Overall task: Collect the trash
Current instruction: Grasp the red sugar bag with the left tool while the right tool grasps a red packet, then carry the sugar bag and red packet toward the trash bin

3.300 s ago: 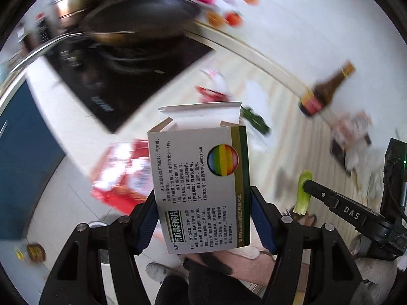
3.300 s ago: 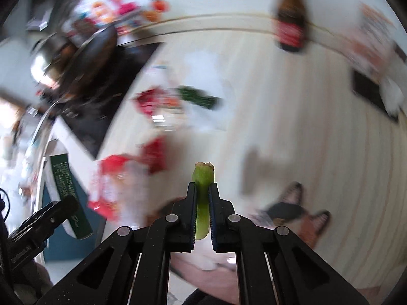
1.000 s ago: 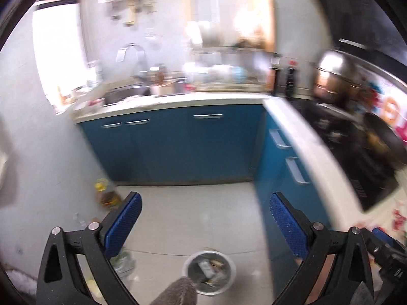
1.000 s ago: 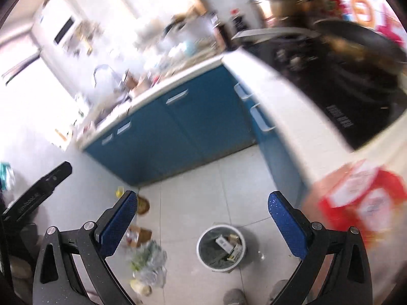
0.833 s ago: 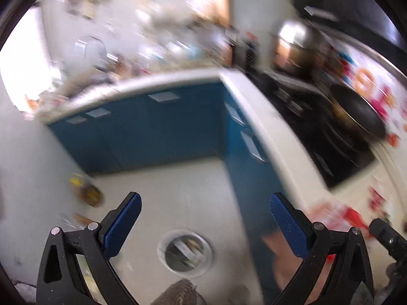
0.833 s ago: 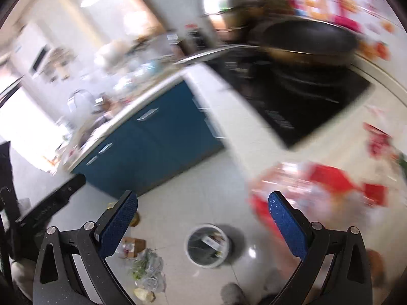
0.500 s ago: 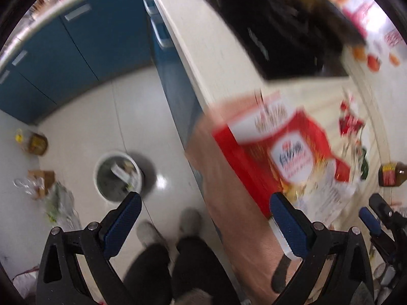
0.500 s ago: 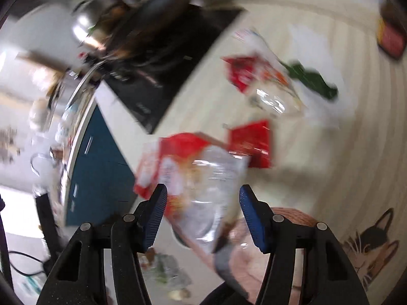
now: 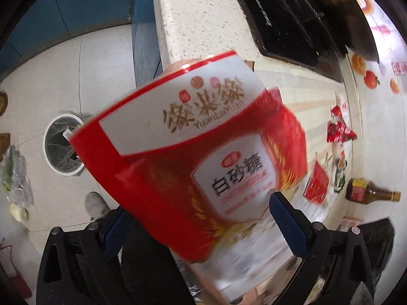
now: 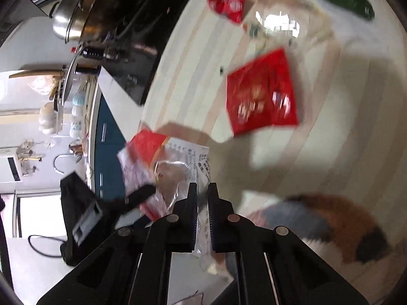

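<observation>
Both grippers meet on one piece of trash: the red-and-white sugar bag point(image 9: 203, 157), which sits at the bench point(image 9: 201, 17) edge, partly overhanging the floor. Your right gripper point(image 10: 202, 203) has its fingers pressed nearly together on the bag's clear lower edge, pinching the film. Your left gripper point(image 9: 201, 218) has its blue-padded fingers spread wide to either side of the bag, which fills the gap between them; whether either pad touches it you cannot tell from here. The film looks thin and slippery, so keep the right pinch firm and deep on the seam, not at the tip. If you bring the left fingers in, close them across the printed body, not a loose corner, so the bag does not fold away. The bin point(image 9: 62, 147) stands on the floor below, well apart from the bench edge; carry the bag fully over its mouth before letting go. More red wrappers point(image 10: 262, 96) lie farther along the bench for later passes.
</observation>
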A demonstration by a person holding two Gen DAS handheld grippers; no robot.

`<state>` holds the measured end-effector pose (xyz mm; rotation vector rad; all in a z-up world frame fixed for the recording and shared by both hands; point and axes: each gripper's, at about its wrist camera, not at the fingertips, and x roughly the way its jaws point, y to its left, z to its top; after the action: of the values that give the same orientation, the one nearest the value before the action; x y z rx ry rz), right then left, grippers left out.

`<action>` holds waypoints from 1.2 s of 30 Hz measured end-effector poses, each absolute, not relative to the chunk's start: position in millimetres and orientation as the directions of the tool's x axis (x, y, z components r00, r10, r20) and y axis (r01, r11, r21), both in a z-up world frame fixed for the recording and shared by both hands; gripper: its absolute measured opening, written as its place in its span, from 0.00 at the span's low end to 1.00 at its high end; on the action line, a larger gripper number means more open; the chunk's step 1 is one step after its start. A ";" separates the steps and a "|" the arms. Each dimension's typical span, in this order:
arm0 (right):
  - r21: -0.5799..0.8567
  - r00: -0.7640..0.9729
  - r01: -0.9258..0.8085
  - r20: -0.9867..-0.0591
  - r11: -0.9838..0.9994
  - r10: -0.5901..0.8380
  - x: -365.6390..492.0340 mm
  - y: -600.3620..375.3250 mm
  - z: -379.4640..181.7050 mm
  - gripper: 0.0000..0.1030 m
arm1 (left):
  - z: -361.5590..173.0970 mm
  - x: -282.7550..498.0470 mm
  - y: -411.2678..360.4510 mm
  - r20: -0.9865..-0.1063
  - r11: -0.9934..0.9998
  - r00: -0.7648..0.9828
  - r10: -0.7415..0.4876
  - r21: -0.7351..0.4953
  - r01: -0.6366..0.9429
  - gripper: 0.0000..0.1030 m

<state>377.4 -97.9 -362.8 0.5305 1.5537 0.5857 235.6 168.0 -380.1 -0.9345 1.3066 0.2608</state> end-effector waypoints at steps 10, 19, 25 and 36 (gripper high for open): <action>0.524 0.047 -0.029 -0.850 0.851 0.525 385.0 -129.0 -333.2 0.56 | -340.7 236.0 181.1 -0.902 0.691 0.384 -0.198 -0.406 -0.598 0.12; 0.351 0.157 -0.037 -0.923 0.936 0.352 425.5 -104.5 -346.7 0.58 | -282.9 238.6 179.3 -0.908 0.818 0.410 0.082 -0.174 -0.548 0.01; 0.333 0.198 -0.105 -0.916 0.937 0.348 426.1 -68.1 -351.2 0.10 | -266.7 235.1 179.5 -0.894 0.823 0.433 0.112 -0.161 -0.545 0.00; 0.356 0.305 -0.160 -0.869 0.920 0.390 407.4 -35.2 -304.2 0.08 | -210.4 219.8 199.7 -0.830 0.821 0.522 0.195 -0.153 -0.550 0.00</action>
<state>407.4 -35.2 -304.2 0.2181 1.2089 0.3677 219.8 199.7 -210.4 -0.4276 0.9202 0.4625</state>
